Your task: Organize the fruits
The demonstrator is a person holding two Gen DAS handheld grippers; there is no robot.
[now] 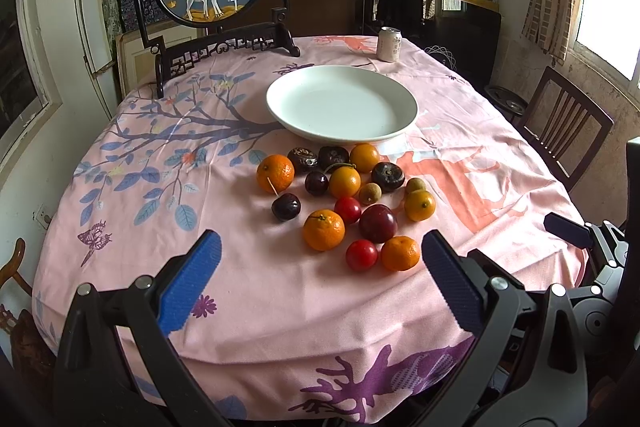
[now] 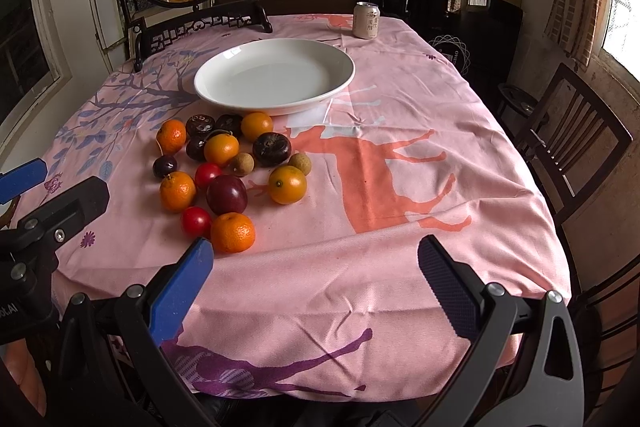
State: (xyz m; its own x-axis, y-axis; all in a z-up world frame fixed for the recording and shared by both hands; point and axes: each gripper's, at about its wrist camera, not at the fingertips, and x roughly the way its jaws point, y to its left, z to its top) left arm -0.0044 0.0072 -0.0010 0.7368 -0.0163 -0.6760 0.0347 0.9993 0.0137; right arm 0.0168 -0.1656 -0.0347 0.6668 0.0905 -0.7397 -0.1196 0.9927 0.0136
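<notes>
Two grippers hovered over the near edge of the desk (image 1: pixel 120 195), and we held nothing in either: the left gripper (image 1: pixel 320 263) and the right gripper (image 2: pixel 316 267) both had their jaws spread wide and empty. All the fruits (image 1: pixel 344 199) lay loose in one cluster on the pink cloth, just in front of the white plate (image 1: pixel 280 107), which carried nothing. We judged the task to be at its opening step, with no piece yet picked.

The next move, in our judgement, called for one grasp at a time. The nearest orange (image 1: pixel 400 253) and the red fruit (image 1: pixel 361 255) touching it sat closest to the left gripper. We expected crowding to be the difficulty: neighbours could roll when the jaws closed, so an outer piece was the safer first choice.
</notes>
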